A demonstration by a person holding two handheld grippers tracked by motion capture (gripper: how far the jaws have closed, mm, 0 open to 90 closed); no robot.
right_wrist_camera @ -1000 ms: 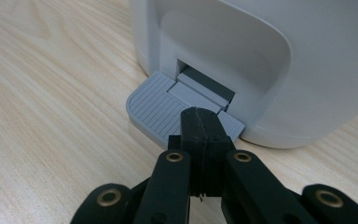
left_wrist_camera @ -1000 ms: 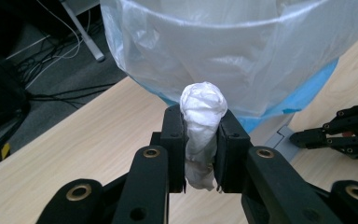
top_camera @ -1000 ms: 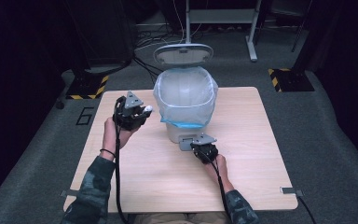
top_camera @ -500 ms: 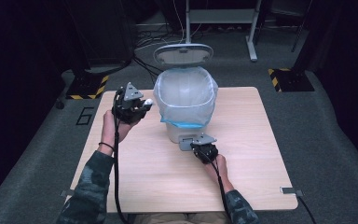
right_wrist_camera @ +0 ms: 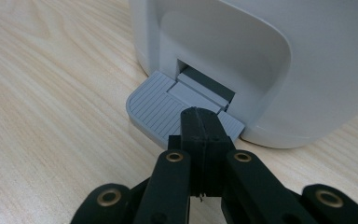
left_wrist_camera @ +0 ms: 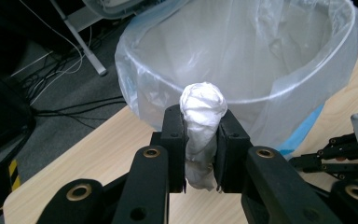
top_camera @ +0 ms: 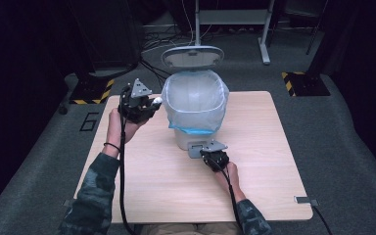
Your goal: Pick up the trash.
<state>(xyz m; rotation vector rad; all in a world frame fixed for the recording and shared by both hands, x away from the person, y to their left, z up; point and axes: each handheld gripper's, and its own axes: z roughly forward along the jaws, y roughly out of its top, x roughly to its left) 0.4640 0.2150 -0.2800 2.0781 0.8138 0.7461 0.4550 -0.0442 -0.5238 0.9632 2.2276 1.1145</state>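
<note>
Left claw is rising, clamping tissue wad at bin's nine o'clock rim; right claw, closed empty, is pressing pedal; lid up, drop pending.

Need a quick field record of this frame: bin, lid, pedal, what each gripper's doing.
bin: white pedal bin on the table, clear liner over its rim
lid: lid up
pedal: grey pedal at the bin's base, right gripper on it, jaws shut
left gripper: left gripper shut on a white wad, held beside the bin's rim, not yet over the opening
wad: crumpled, upright between the jaws, top sticking out above them
</note>
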